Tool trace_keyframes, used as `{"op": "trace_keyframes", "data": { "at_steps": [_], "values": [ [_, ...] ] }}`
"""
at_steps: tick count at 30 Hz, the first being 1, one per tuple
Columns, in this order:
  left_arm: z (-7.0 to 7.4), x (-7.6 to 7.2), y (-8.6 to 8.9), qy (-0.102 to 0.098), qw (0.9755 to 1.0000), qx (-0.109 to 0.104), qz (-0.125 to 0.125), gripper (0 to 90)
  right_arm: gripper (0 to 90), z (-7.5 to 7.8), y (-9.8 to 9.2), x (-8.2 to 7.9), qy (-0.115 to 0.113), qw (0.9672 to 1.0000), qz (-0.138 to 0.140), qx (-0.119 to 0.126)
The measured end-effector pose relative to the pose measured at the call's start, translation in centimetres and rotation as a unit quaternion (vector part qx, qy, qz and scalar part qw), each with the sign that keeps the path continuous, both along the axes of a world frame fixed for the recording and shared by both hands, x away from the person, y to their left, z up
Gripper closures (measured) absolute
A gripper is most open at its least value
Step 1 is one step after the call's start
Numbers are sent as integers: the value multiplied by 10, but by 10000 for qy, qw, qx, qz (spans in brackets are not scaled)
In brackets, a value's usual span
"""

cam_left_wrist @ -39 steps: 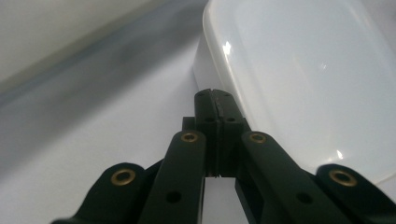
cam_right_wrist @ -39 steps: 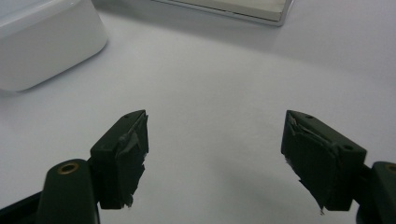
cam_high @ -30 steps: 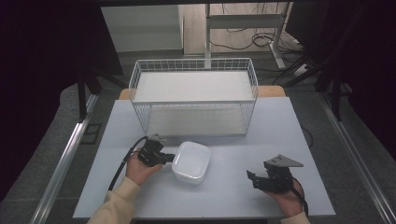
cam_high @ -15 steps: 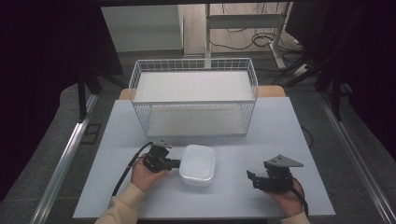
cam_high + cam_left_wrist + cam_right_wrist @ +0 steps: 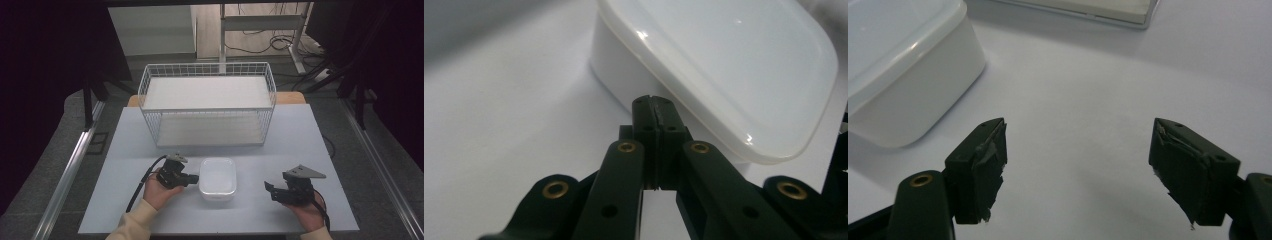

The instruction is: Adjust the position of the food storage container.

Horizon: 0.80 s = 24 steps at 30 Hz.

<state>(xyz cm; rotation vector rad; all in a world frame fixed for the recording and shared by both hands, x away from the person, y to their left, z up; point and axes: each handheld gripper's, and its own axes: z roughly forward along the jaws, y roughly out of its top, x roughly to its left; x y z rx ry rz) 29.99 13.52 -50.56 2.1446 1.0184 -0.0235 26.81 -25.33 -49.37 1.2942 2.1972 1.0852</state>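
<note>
Left claw pressed shut with nothing in it, tips at the side of the white lidded plastic tub on the pale grey desk, right claw spread open and empty to its right, white wire basket farther back.

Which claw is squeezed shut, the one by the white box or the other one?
The left claw by the white box; the right claw gapes wide.
</note>
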Motion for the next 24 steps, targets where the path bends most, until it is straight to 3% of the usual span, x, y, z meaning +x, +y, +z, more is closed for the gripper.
{"op": "trace_keyframes", "data": {
  "at_steps": [2, 3, 5, 6, 7, 9, 12, 18, 24],
  "values": [
    [4, -2, 6, -163, 9998, 33, 83, 885, 230, 2, -1, 1, -55, 10000, -10, 61],
    [10, -5, 13, -350, 9992, 8, 183, 848, 230, 6, 0, 3, -111, 9998, 36, 180],
    [13, -7, 16, -460, 9986, -13, 275, 820, 230, 8, 1, 3, -127, 9997, 55, 218],
    [18, -10, 20, -625, 9970, -66, 444, 764, 230, 10, 2, 3, -165, 9995, 83, 249],
    [24, -13, 27, -793, 9945, -142, 674, 611, 228, 14, 5, 5, -191, 9991, 192, 315],
    [27, -15, 30, -834, 9933, -204, 772, 564, 226, 16, 7, 6, -212, 9989, 243, 340],
    [34, -18, 38, -862, 9908, -313, 994, 401, 217, 27, 20, 11, -211, 9977, 479, 437],
    [35, -19, 42, -803, 9900, -264, 1131, 328, 216, 41, 37, 19, -269, 9968, 593, 472],
    [38, -21, 42, -719, 9895, -380, 1193, 301, 215, 55, 48, 25, -84, 9958, 746, 531]
  ]
}}
